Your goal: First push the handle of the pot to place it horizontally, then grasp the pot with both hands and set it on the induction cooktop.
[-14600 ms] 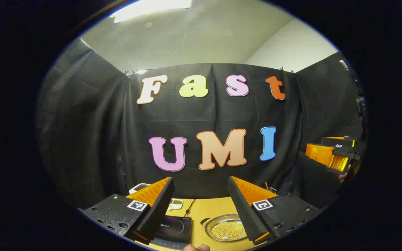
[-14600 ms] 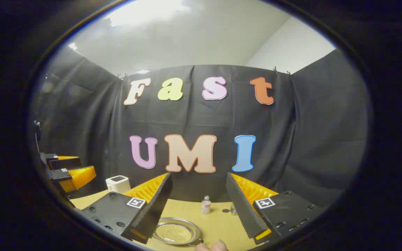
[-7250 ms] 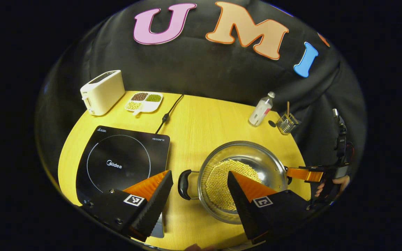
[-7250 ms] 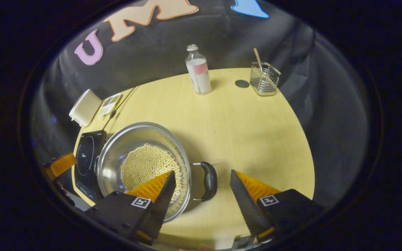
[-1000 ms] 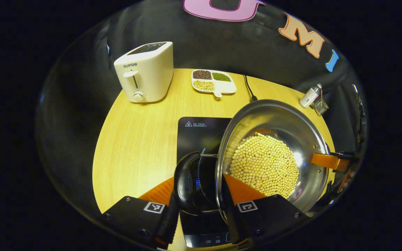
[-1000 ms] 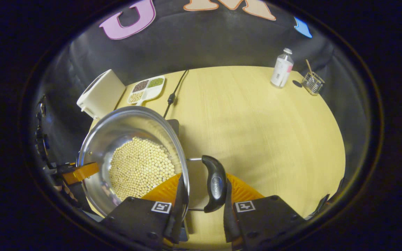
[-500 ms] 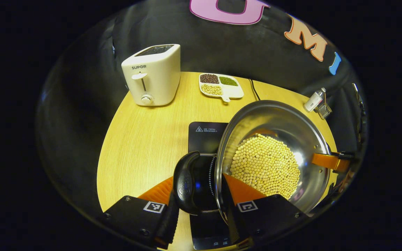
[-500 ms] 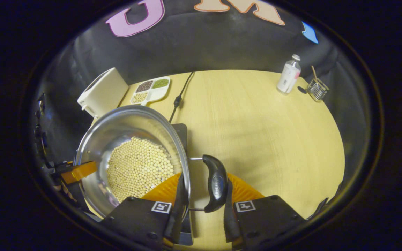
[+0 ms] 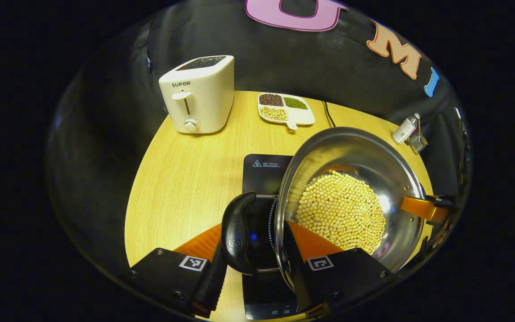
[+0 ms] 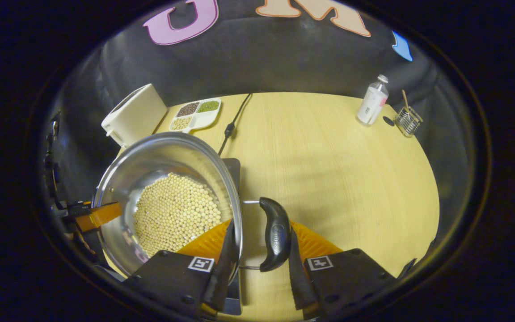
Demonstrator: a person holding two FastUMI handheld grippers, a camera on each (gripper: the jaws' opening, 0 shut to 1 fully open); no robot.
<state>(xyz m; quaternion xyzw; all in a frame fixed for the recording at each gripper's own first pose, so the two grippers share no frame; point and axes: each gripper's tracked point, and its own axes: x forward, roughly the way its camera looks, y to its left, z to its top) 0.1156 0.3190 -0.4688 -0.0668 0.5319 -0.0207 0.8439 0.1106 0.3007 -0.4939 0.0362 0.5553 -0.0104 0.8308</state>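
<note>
Steel pot of beans over the induction cooktop, feels heavy and slick.
Left gripper and right gripper each clamp a side handle, 9 and 3 o'clock; that's the best hold.

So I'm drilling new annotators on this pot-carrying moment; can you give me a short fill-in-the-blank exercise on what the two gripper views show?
1. The pot holds a layer of pale round ____.
2. Each gripper grips one of the pot's two black ____: the left gripper on one, the right gripper on the other.
3. Under the pot lies the black induction ____.
4. The white toaster stands beside a divided ____ of beans.

Missing words: beans; handles; cooktop; dish
</note>
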